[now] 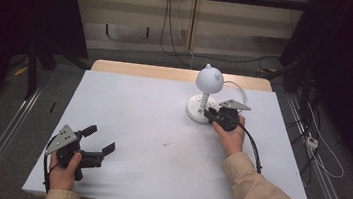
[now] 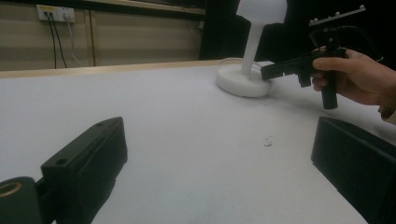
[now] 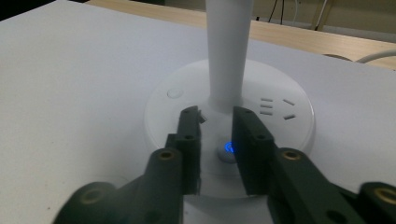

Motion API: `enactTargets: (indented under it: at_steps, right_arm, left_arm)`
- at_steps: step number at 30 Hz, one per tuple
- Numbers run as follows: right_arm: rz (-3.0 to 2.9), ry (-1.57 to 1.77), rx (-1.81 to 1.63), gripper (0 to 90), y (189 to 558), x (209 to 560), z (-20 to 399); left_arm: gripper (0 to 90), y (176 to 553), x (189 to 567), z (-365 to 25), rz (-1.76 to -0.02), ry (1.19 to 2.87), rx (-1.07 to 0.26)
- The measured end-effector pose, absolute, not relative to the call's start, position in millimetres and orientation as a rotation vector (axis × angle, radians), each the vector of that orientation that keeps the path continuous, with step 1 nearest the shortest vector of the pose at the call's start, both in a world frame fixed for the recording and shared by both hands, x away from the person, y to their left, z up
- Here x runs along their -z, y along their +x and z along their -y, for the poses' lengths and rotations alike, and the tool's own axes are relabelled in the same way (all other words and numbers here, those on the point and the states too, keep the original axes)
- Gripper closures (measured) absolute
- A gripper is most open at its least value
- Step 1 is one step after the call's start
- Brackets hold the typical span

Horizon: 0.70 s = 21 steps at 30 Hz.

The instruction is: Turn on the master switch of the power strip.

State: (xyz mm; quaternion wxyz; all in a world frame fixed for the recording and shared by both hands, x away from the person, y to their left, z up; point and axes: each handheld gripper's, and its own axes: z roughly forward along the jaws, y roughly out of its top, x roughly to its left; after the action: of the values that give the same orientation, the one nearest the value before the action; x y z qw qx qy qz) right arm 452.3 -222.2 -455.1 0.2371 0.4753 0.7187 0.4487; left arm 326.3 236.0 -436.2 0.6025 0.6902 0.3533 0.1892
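Observation:
A small white desk lamp [image 1: 210, 79] with a round, two-eared head stands on a round base [image 1: 194, 112] at the back right of the white table [image 1: 151, 127]. My right gripper [image 1: 209, 114] reaches over that base from the right. In the right gripper view its jaws [image 3: 217, 114] stand a narrow gap apart just in front of the lamp's stem [image 3: 229, 51], with nothing pinched between them. A blue-lit button [image 3: 228, 149] glows on the base [image 3: 285, 135] below the gap. My left gripper [image 1: 100, 139] rests at the front left, open wide and empty [image 2: 219, 135].
The lamp's white cable [image 1: 239, 90] loops behind it toward the table's back edge. Sockets and a second round button [image 3: 174, 93] mark the base's top. Dark frames and cables run along the floor beside the table. A wooden strip [image 1: 142, 70] borders the far edge.

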Motion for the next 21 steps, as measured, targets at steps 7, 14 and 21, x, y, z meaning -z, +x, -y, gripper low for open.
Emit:
enactTargets:
  at_steps: [7, 14, 21]
  right_arm:
    - [-1.96, 1.328, -1.227, 55.2, 446, 454, 226]
    - [-1.961, 1.34, -1.24, 43.5, 440, 451, 227]
    - [-1.987, 1.313, -1.238, 30.5, 430, 450, 227]
  left_arm:
    - [3.3, 328, 436, -233, -0.816, 1.599, -0.428]
    - [3.3, 331, 436, -228, -0.804, 1.6, -0.421]
    - [3.2, 331, 436, -228, -0.806, 1.603, -0.419]
